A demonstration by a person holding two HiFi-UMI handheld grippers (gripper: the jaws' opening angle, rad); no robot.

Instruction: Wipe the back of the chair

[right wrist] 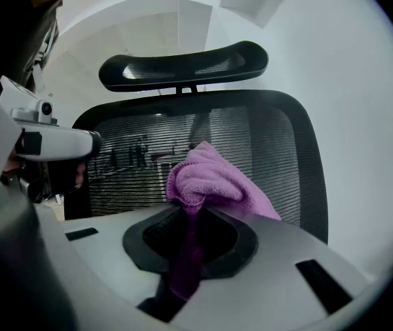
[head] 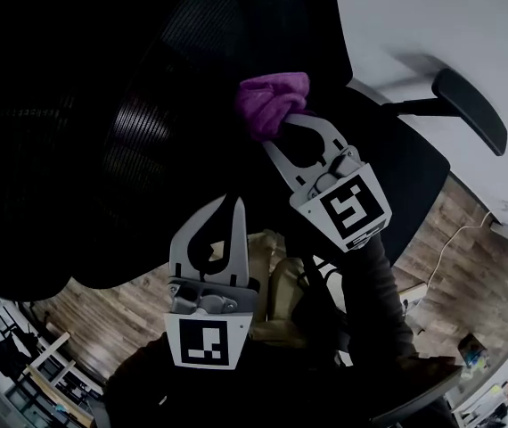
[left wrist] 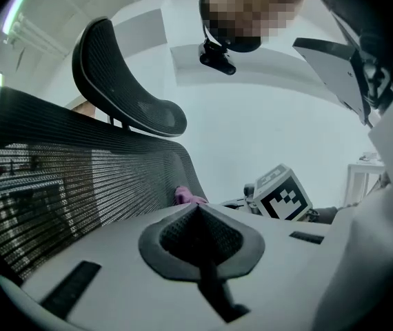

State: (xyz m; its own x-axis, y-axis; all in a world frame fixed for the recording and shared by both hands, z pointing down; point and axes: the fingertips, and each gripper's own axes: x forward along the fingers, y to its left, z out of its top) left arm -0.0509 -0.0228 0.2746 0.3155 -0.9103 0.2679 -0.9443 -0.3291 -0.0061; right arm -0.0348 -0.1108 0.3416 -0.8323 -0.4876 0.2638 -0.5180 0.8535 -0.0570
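A: Starting at the left, what are the left tongs [head: 233, 205] doing?

B: They are closed, tip against tip, with nothing between them. In the head view they point up at the lower part of the black mesh chair back [head: 138, 141], just short of it. Their own view looks along the mesh from the side.

A: What sits around them?

B: The chair back fills the upper left of the head view as a broad dark shape. A wood-plank floor [head: 102, 315] shows below its edge.

A: And moving across to the middle?

B: The right tongs [head: 292, 123] sit higher and to the right of the left pair, tilted up and to the left. They are clamped on a purple terry cloth [right wrist: 210, 178]. A strip of it runs down between the two jaws, and the bunched part bulges out past the tips.

A: Where is the cloth against the chair?

B: In the right gripper view it sits in front of the middle of the mesh, below the curved black headrest [right wrist: 183, 64]. The left gripper view shows a bit of purple right at the edge of the mesh. I cannot tell whether it presses on the mesh or is just before it.

A: And furthest right?

B: A black padded armrest [head: 472, 110] juts out on its bar, well apart from both tongs, with a white wall [head: 432, 25] behind it.
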